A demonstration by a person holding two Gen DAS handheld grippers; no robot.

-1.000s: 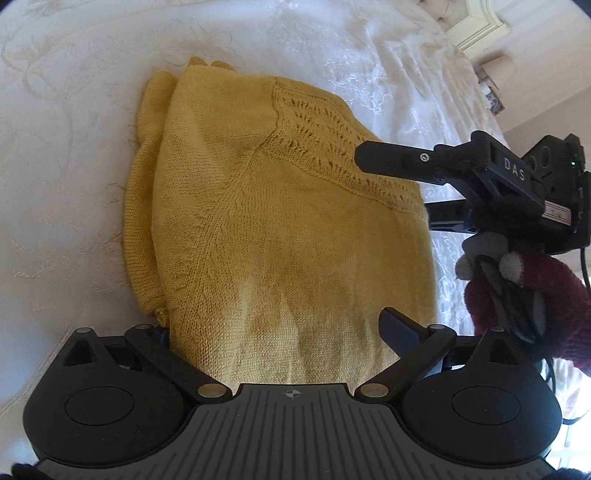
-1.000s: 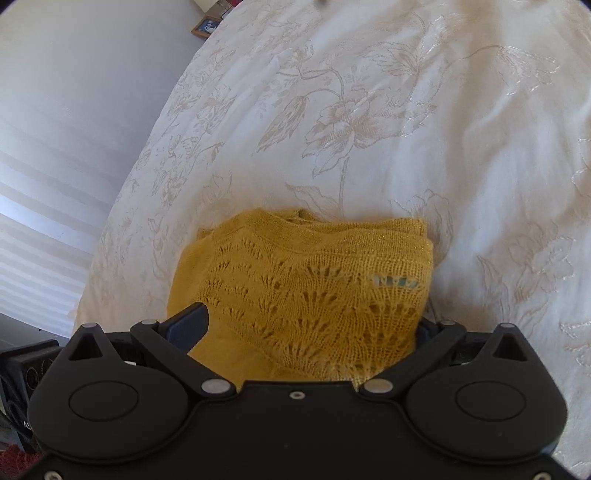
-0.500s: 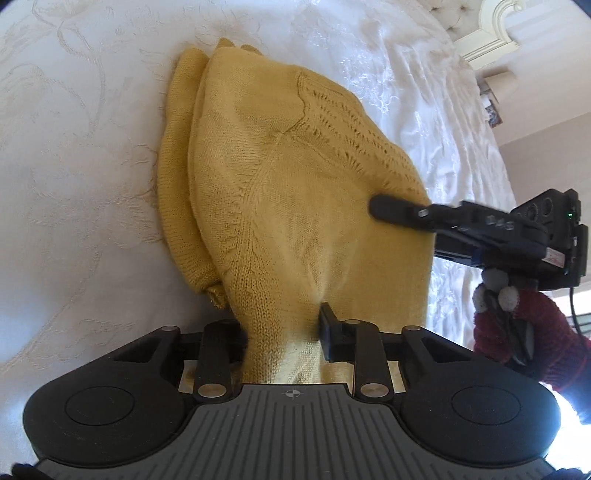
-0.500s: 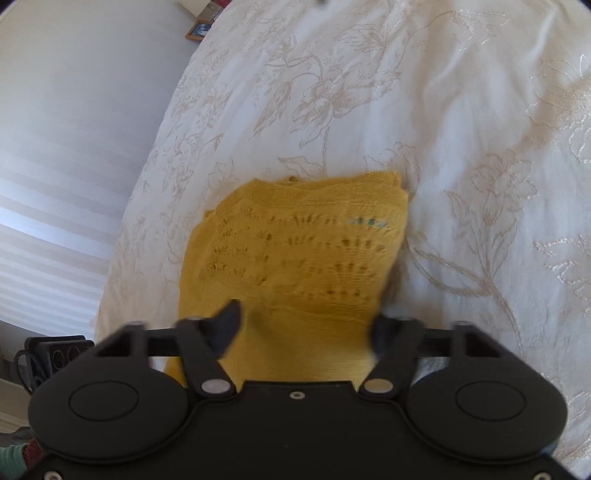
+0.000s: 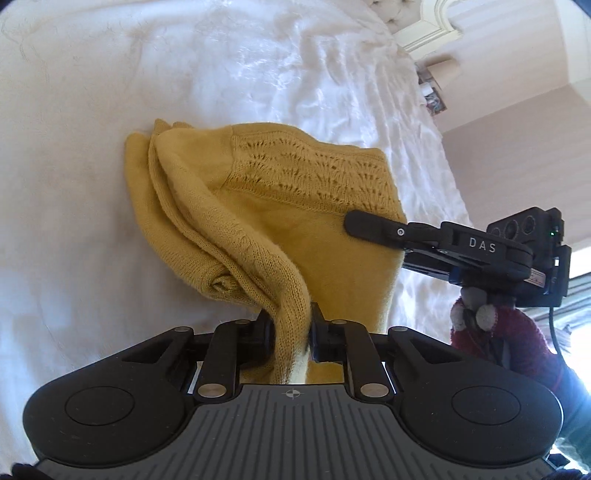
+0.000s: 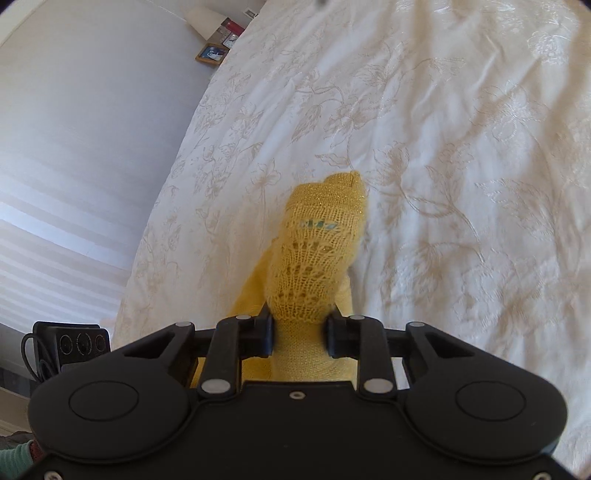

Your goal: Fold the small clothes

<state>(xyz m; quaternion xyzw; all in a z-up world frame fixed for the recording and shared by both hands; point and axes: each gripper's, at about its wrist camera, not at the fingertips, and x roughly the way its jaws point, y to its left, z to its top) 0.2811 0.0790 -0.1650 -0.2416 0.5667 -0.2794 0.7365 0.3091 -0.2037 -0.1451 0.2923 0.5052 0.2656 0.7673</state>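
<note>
A small mustard-yellow knitted sweater (image 5: 266, 206) with a lacy yoke lies partly folded on the white bedspread (image 5: 110, 92). My left gripper (image 5: 291, 332) is shut on the sweater's near plain-knit edge, which bunches between the pads. My right gripper (image 6: 299, 332) is shut on the lacy yoke side of the sweater (image 6: 314, 258), which rises from the bed in a narrow bunch. The right gripper's fingers (image 5: 373, 225) show in the left wrist view, reaching in from the right onto the sweater. The sweater is lifted between both grippers.
The embroidered white bedspread (image 6: 443, 147) fills both views. A white wall or blinds and a small framed picture (image 6: 212, 54) lie beyond the bed's left edge. The other gripper's camera unit (image 6: 70, 345) shows at lower left. A headboard (image 5: 424, 22) stands at the far end.
Both grippers have closed on the sweater, from wide open a second ago. The sweater has been gathered and lifted off the bed, bunching between the pads.
</note>
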